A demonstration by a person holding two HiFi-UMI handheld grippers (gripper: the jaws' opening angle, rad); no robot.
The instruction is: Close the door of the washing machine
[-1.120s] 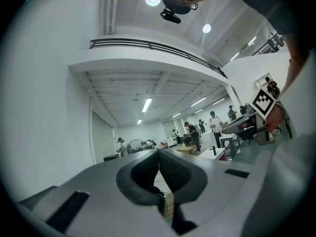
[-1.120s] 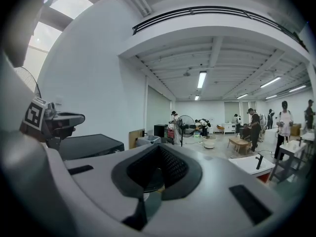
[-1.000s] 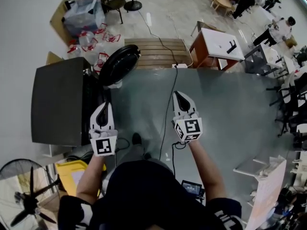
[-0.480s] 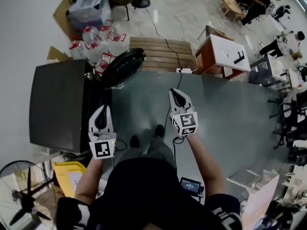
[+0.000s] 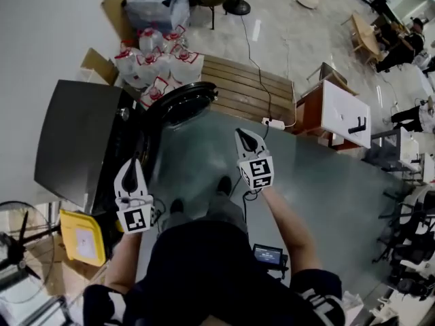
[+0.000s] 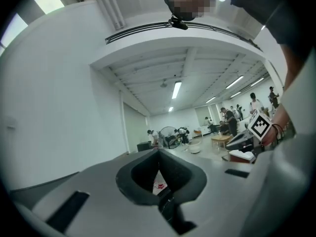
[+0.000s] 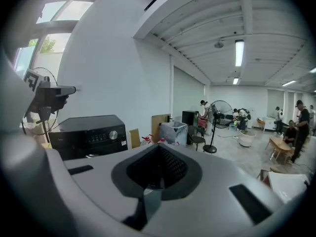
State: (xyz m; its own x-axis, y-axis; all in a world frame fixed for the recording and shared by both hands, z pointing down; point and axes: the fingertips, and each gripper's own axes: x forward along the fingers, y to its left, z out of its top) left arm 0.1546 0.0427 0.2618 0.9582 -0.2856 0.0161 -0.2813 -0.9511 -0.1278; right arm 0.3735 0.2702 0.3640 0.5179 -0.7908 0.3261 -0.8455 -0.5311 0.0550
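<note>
Washing machine [image 5: 81, 138] black; its door [image 5: 182, 102] black. Left gripper [image 5: 130, 166], right gripper [image 5: 243, 137] white, cubes patterned with black-and-white squares. Bin [image 5: 83, 236] beside washing machine yellow. Slatted pallet [image 5: 248, 94] beyond washing machine brown. Mat [image 5: 326, 182] before washing machine grey

Place type: large open-plan lab hall.
Ceiling: exposed beams [image 7: 249, 11], tube lights [image 7: 240, 52].
Floor: washing machine [image 5: 78, 141] free-standing beside grey mat [image 5: 326, 175], loose power cable [image 5: 253, 43].
Surroundings: desks [image 5: 343, 111], pedestal fan [image 7: 219, 113], cardboard boxes [image 5: 98, 63], people [image 7: 298, 120] at far tables [image 7: 279, 144].

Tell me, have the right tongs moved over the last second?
Yes: the right tongs moved forward, closer to the black washing machine's open round door and the white power strip.
</note>
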